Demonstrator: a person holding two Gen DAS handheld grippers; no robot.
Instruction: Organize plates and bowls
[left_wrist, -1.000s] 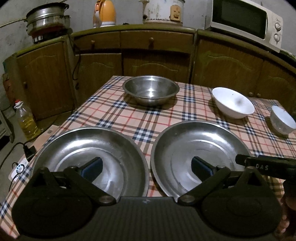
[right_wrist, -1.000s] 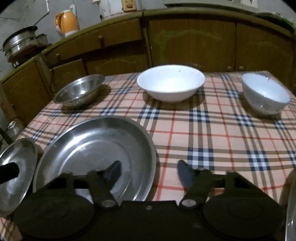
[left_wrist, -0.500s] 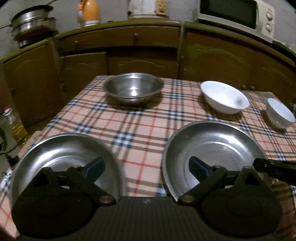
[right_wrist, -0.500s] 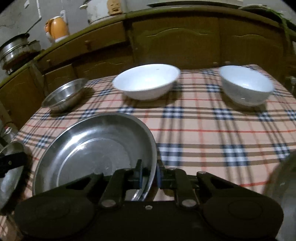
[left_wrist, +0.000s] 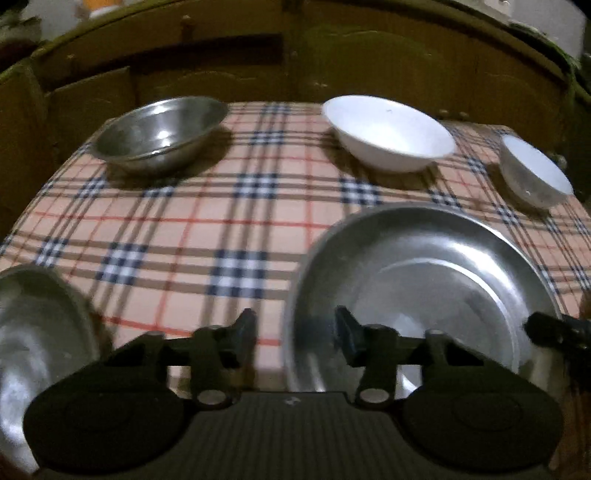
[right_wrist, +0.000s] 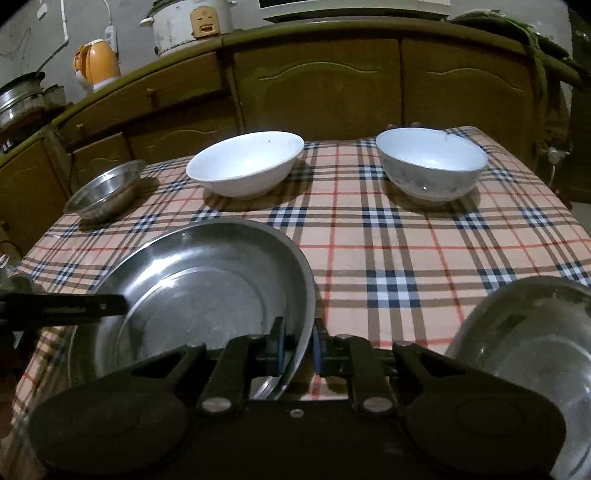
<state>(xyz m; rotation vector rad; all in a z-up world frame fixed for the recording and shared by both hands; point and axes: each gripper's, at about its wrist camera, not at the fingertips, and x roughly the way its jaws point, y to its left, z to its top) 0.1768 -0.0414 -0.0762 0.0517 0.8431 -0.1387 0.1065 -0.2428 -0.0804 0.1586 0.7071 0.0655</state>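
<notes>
Both wrist views low, close – sharing table (left_wrist: 236, 229)

The left hand-held gripper (left_wrist: 295, 332) was closing its jaws astride the near-left rim of a steel plate (left_wrist: 424, 280); beyond stood a steel bowl (left_wrist: 159, 133) and two white bowls (left_wrist: 388, 133).

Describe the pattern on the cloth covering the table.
The tablecloth is peach plaid with navy, brown, red and white stripes; the right wrist view shows it best.

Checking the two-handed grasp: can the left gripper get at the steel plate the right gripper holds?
Probably yes: the left gripper straddles the rim of the steel plate, jaws closing, nothing else between; the right gripper clamps its opposite side.
</notes>
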